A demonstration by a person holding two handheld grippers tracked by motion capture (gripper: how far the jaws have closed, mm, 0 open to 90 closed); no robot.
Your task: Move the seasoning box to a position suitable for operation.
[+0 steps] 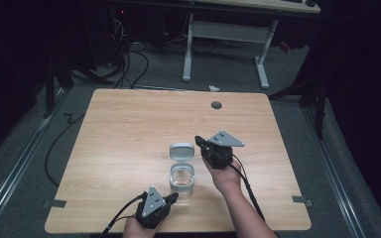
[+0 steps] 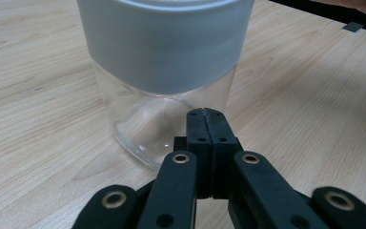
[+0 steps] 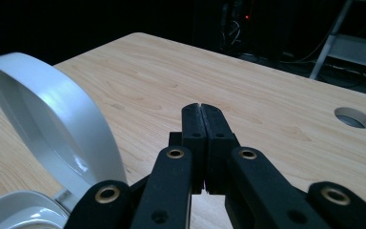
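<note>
Dark room, wood desk [image 1: 129, 129] with a cable hole at the far side. Clear glass jar [image 1: 182, 177] with grey collar sits near-centre, hinged lid [image 1: 181, 151] flipped open toward the far side. Left gripper [image 1: 171, 198] clenched, empty, just near-left of the jar base, nearer of the two. Right gripper [image 1: 199, 141] clenched, empty, just right of the lid. Left gripper view shows the glass wall [image 2: 162, 119]; right gripper view shows the lid's inside [image 3: 52, 124].

A light, fine-grained wooden table [image 1: 129, 129] is carrying a clear glass jar [image 1: 182, 177] with a pale grey collar and a pale grey lid [image 1: 182, 151] showing at its 12 o'clock. Both grippers are showing black jaws and grey plates.
</note>
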